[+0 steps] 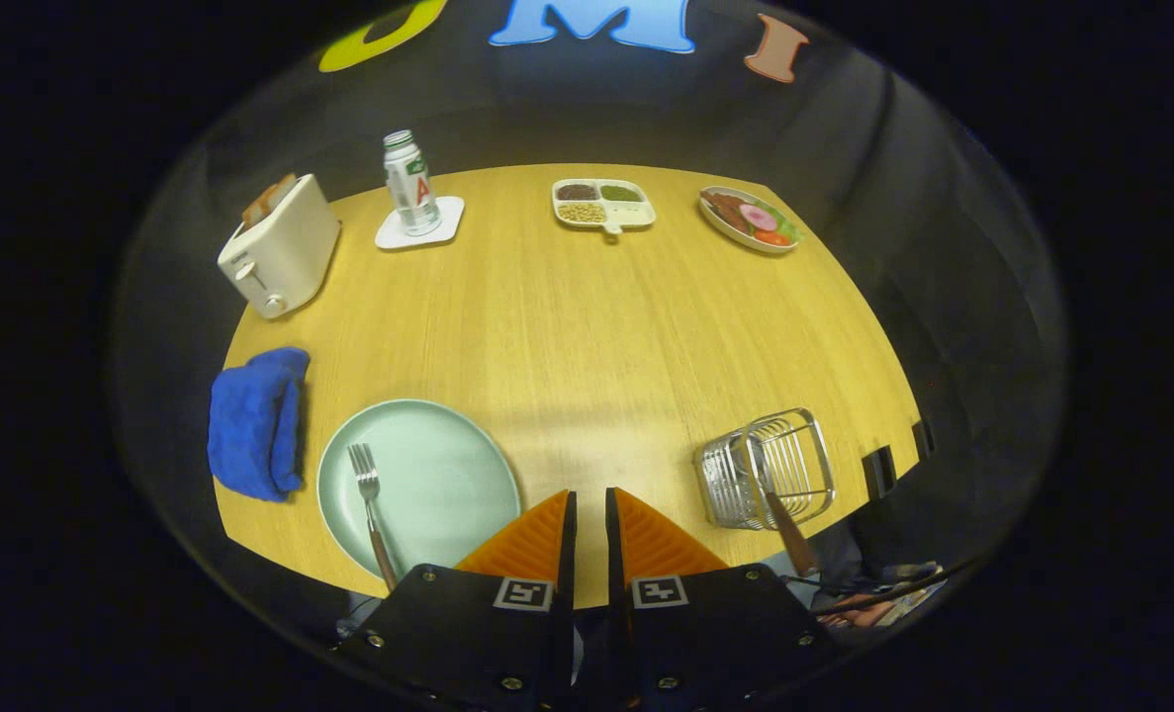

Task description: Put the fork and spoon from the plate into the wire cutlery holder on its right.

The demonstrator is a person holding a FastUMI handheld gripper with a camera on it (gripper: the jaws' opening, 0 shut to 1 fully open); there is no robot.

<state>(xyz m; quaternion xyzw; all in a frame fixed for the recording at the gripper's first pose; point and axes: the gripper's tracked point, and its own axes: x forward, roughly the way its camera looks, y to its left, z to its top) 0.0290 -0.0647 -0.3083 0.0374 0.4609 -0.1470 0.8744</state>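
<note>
Your tool (pixel 587 514) hides the near end of the fork's handle, so you cannot see where the handle stops. The spoon (pixel 789 534) in the wire cutlery holder (pixel 767 469) is hard to make out: you see a brown handle sticking up and leaning out over the holder's near rim, but its bowl is lost among the wires. Your tool has its two fingers (pixel 537 539) pulled almost together, with just a thin gap between them, and nothing is in that gap. The fingers hang over the near edge of the surface (pixel 587 326), between the plate and the holder, and it is not clear if they touch anything. The fork (pixel 369 504) lies on the pale green plate (pixel 438 475), just left of your fingers, with its prongs pointing away from you. The holder stands to the right of the fingers, near the surface's edge. A blue cloth (pixel 255 420) sits bunched up beside the plate on its left. Far beyond your fingers you have a toaster (pixel 280 247) with bread in its slot, a bottle (pixel 409 183) standing on a white coaster (pixel 443 229), a split tray (pixel 602 204) with three kinds of small food, and a dish (pixel 750 220) with sliced food on it.
</note>
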